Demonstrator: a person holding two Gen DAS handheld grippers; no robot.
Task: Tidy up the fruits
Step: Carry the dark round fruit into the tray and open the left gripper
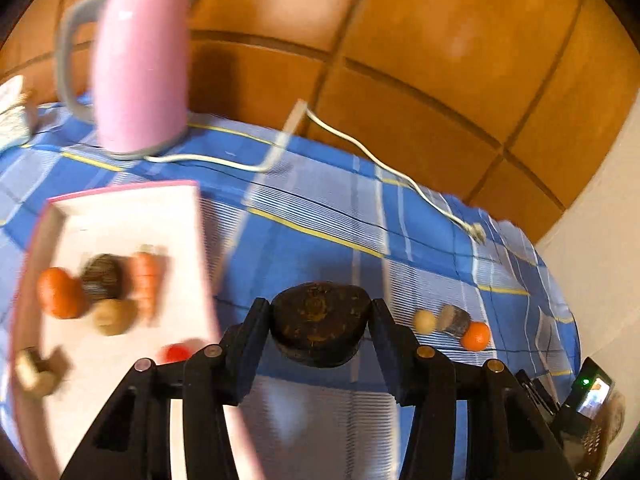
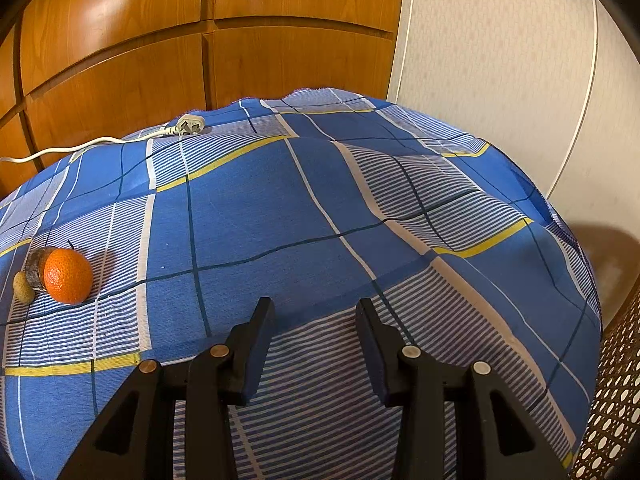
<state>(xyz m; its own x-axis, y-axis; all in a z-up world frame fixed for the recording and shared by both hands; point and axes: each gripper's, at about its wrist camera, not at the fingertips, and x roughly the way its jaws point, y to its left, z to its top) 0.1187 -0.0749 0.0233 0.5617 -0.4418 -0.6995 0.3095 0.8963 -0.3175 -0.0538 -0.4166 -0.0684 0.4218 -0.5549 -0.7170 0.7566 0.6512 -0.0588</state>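
Observation:
My left gripper [image 1: 320, 322] is shut on a dark brown, rough-skinned round fruit [image 1: 320, 320], held above the blue checked cloth. To its left lies a white tray with a pink rim [image 1: 120, 208] holding an orange [image 1: 60, 292], a dark round fruit [image 1: 102, 276], a carrot [image 1: 146, 280], a pale potato-like piece [image 1: 114, 316] and a small red piece [image 1: 178, 353]. On the cloth to the right sit a small pale fruit [image 1: 425, 321], a brown cut piece [image 1: 454, 320] and an orange [image 1: 475, 335]; that orange [image 2: 67, 275] also shows far left in the right wrist view. My right gripper [image 2: 316, 320] stands open over bare cloth.
A pink kettle [image 1: 142, 72] stands at the back left, its white cord [image 1: 360, 148] running across the cloth to a plug [image 2: 191, 125]. Wooden panels rise behind the table. A woven chair edge [image 2: 616, 400] is at the right. A lit device [image 1: 592, 392] sits at the lower right.

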